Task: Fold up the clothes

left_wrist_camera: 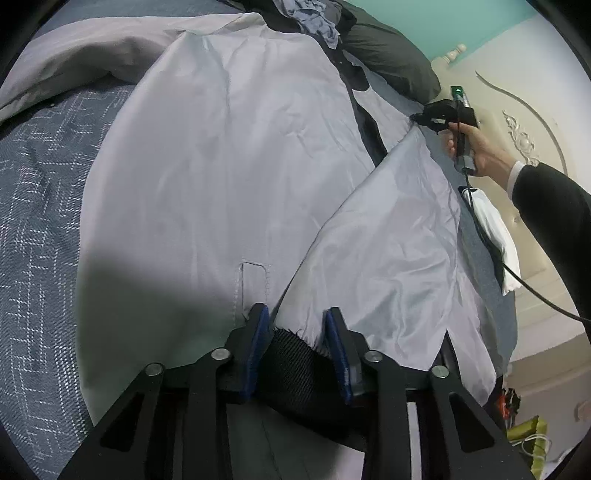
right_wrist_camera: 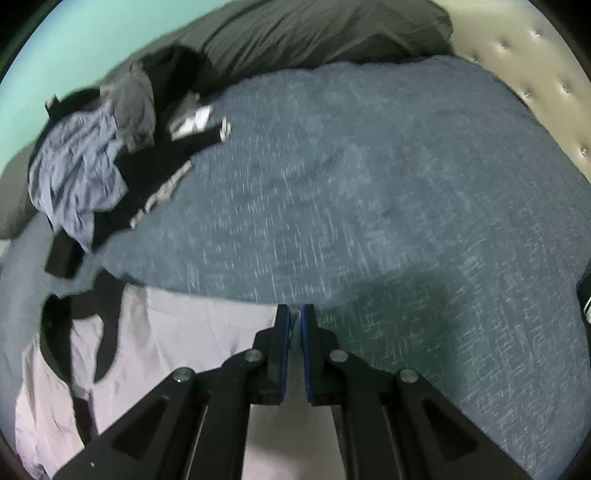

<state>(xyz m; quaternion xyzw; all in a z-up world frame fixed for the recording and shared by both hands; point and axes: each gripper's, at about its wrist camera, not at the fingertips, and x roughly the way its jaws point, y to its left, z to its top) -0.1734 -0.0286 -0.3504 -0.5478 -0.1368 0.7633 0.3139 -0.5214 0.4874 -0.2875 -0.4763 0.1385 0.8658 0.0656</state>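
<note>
Your left gripper [left_wrist_camera: 295,325] is clamped on the black knit cuff [left_wrist_camera: 291,354] of the light grey jacket [left_wrist_camera: 229,155], which lies spread flat across the bed's blue-grey bedspread [left_wrist_camera: 37,221]. Your right gripper [right_wrist_camera: 295,314] is pinched nearly shut on a thin edge of that jacket's far side. A pile of other clothes [right_wrist_camera: 88,170] sits by the dark pillows [right_wrist_camera: 295,33].

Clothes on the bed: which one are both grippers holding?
The pale grey jacket spread flat; left gripper pinches its dark cuff. The crumpled blue garment and black top lie untouched.
</note>
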